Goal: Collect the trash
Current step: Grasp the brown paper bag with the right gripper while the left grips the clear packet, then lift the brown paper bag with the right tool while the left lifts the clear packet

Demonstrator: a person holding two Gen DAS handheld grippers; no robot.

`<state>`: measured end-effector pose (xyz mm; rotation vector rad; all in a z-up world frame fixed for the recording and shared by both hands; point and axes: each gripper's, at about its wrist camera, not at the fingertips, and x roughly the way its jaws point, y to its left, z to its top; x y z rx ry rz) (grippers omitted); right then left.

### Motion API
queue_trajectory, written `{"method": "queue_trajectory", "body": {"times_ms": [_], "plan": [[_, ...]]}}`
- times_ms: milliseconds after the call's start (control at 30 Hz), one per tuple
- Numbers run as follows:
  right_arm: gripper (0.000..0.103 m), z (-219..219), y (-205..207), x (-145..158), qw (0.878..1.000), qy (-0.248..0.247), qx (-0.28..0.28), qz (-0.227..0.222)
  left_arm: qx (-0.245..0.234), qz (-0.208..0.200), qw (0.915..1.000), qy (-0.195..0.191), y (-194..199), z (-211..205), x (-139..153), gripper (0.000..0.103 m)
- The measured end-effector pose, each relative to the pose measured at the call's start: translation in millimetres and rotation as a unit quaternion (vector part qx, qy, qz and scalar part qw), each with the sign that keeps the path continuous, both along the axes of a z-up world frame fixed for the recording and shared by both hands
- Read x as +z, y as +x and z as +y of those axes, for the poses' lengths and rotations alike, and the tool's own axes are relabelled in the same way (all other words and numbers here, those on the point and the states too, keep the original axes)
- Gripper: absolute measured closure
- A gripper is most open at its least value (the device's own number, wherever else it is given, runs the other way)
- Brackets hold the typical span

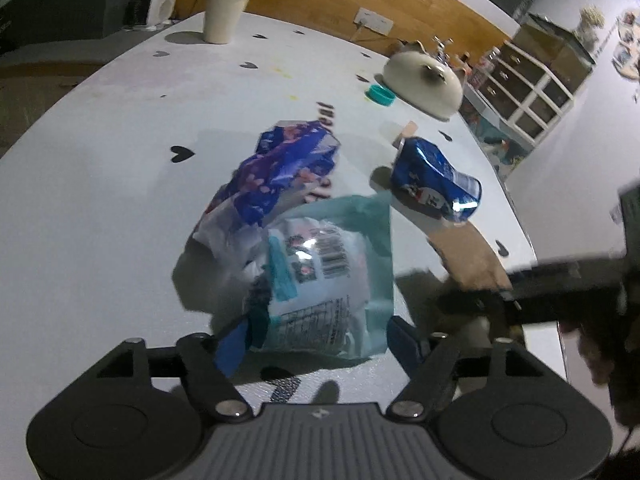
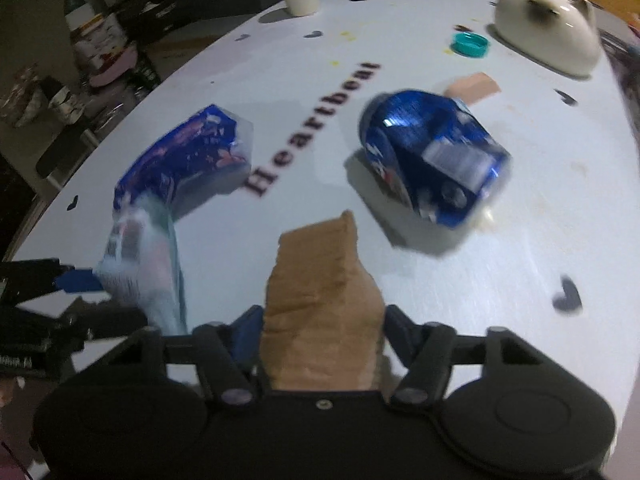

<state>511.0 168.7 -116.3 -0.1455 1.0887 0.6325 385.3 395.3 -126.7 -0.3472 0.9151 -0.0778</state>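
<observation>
On the white table point(image 1: 100, 200) a teal and white wrapper point(image 1: 320, 272) lies between the blue pads of my left gripper point(image 1: 318, 340). The pads stand just beside its edges, so the jaws read as open. A crumpled blue-purple wrapper point(image 1: 284, 168) lies right behind it. My right gripper point(image 2: 322, 328) is shut on a brown cardboard piece point(image 2: 320, 304), which tents up between its fingers. A crushed blue can point(image 2: 432, 156) lies on the table beyond it to the right. The right gripper point(image 1: 540, 288) also shows dark at the right edge of the left wrist view, with the cardboard point(image 1: 472, 260) in front of it.
A white cup point(image 1: 224, 14) stands at the table's far side. A teal cap point(image 2: 470, 45) lies next to a white cat-shaped object point(image 2: 548, 36). A small pinkish scrap point(image 2: 474, 86) lies behind the can. The table's right edge point(image 1: 528, 240) is close, with shelves beyond.
</observation>
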Motion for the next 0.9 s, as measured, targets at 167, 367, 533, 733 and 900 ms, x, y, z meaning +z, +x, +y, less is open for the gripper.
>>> {"method": "queue_trajectory", "body": {"times_ms": [167,367,533,733,900], "plan": [[0.047,-20.3,-19.6,3.4,0.999,0.013,-0.041,0.003,0.015,-0.022,0.9988,-0.042,-6.5,16.0,7.2,0.017],[0.052,-32.4,-32.8,15.0,0.997,0.031,-0.075,-0.004,0.022,-0.028,0.9977,-0.057,-0.3,37.7,2.1,0.014],[0.052,-21.7,-42.3,34.2,0.995,0.066,-0.067,-0.012,0.009,-0.007,0.9938,-0.111,21.8,47.8,-21.8,0.014],[0.052,11.3,-43.9,36.3,0.997,0.071,-0.015,-0.018,0.007,-0.018,0.9876,-0.156,38.3,46.2,-27.7,0.015],[0.053,29.4,-34.7,16.7,0.999,0.038,-0.004,-0.014,0.012,-0.014,0.9842,-0.176,49.1,32.5,-31.0,0.022]]}}
